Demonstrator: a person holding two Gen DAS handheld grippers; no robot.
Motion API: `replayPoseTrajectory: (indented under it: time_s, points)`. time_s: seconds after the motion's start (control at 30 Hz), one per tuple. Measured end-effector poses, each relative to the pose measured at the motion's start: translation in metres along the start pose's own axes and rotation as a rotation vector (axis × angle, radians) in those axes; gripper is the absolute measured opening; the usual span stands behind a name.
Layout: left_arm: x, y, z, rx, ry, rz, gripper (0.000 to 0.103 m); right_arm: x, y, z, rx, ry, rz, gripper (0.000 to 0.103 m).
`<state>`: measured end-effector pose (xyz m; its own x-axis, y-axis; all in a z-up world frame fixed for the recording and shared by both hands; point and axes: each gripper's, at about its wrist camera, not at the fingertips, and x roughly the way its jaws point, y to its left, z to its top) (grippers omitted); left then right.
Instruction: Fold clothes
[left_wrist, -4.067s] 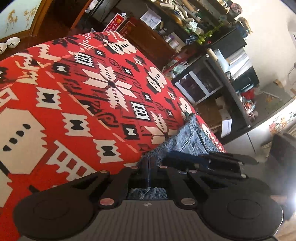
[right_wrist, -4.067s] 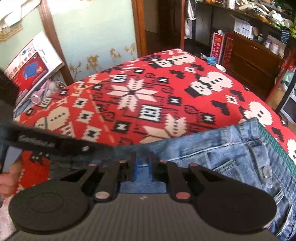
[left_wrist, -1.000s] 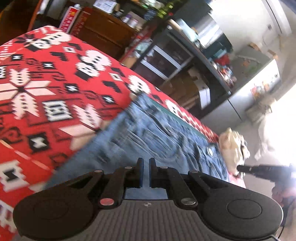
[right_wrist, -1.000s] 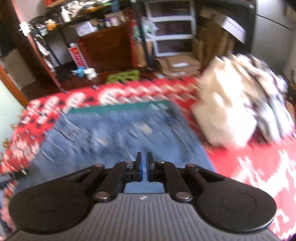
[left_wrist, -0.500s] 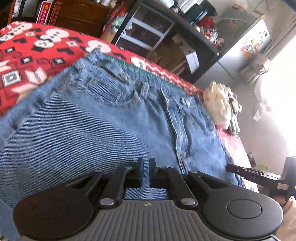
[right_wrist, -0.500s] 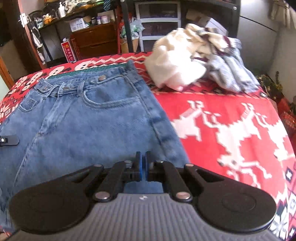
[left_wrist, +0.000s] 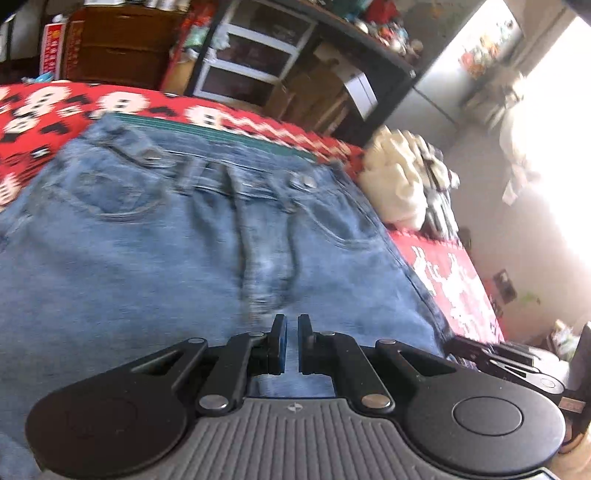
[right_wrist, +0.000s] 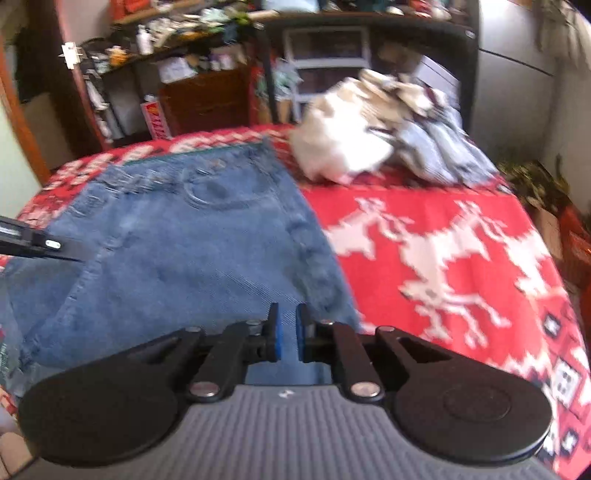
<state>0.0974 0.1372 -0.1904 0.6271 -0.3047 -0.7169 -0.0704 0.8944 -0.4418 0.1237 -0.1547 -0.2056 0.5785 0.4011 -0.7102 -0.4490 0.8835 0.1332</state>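
Note:
A pair of blue jeans (left_wrist: 147, 258) lies spread on a red patterned bed cover (left_wrist: 454, 280), waistband at the far side. My left gripper (left_wrist: 291, 343) sits low over the near part of the jeans, its jaws nearly closed with denim showing between and under them. My right gripper (right_wrist: 287, 332) holds the near right edge of the jeans (right_wrist: 184, 251) in the same way. Each view catches the other gripper: the right gripper (left_wrist: 498, 356) at the lower right, the left gripper (right_wrist: 33, 243) at the left edge.
A pile of cream and grey clothes (right_wrist: 369, 140) lies on the bed cover (right_wrist: 443, 240) past the jeans' right side. Dark shelves and a drawer unit (left_wrist: 251, 62) stand behind the bed. The bed's right edge drops to the floor.
Both grippers carried the denim edge across the bed; the jeans now fill the view with the waistband far. In the last half second both moved slightly forward.

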Motion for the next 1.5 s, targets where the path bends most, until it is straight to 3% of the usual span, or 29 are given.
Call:
replayPoseTrajectory:
  time_s: [0.1,0.2,0.4,0.53,0.7,0.87,1.0,1.1,1.3,1.5]
  points:
    - [0.023,-0.029,0.001,0.057,0.025,-0.015,0.004,0.014,0.018,0.009,-0.072,-0.020,0.020,0.010]
    - [0.043,-0.047,-0.002,0.107,0.046,0.023,0.004,0.026,0.030,0.014,-0.099,-0.031,0.044,0.013]
    - [0.063,-0.051,-0.001,0.105,0.040,0.062,0.004,0.039,0.032,0.003,-0.130,-0.004,0.034,0.014]
    - [0.063,-0.057,-0.003,0.115,0.080,0.071,0.004,0.028,0.023,-0.004,-0.116,0.034,0.051,0.014]
    - [0.052,-0.063,-0.024,0.138,0.113,0.027,0.005,0.008,0.017,-0.017,-0.128,0.079,0.048,0.014]
    - [0.039,-0.074,-0.043,0.235,0.106,0.039,0.005,-0.007,0.010,-0.026,-0.104,0.070,0.044,0.014]
    - [0.031,-0.074,-0.053,0.235,0.111,-0.013,0.005,-0.019,0.011,-0.024,-0.092,0.026,0.062,0.016]
    - [0.033,-0.078,-0.062,0.258,0.121,-0.004,0.005,-0.017,0.022,-0.026,-0.164,0.038,0.068,0.016]
    - [0.032,-0.084,-0.052,0.234,0.105,-0.019,0.005,-0.008,0.001,-0.016,-0.100,0.020,-0.021,0.016]
    - [0.057,-0.082,-0.033,0.186,0.097,0.025,0.005,0.009,-0.021,-0.009,-0.066,0.034,-0.087,0.010]
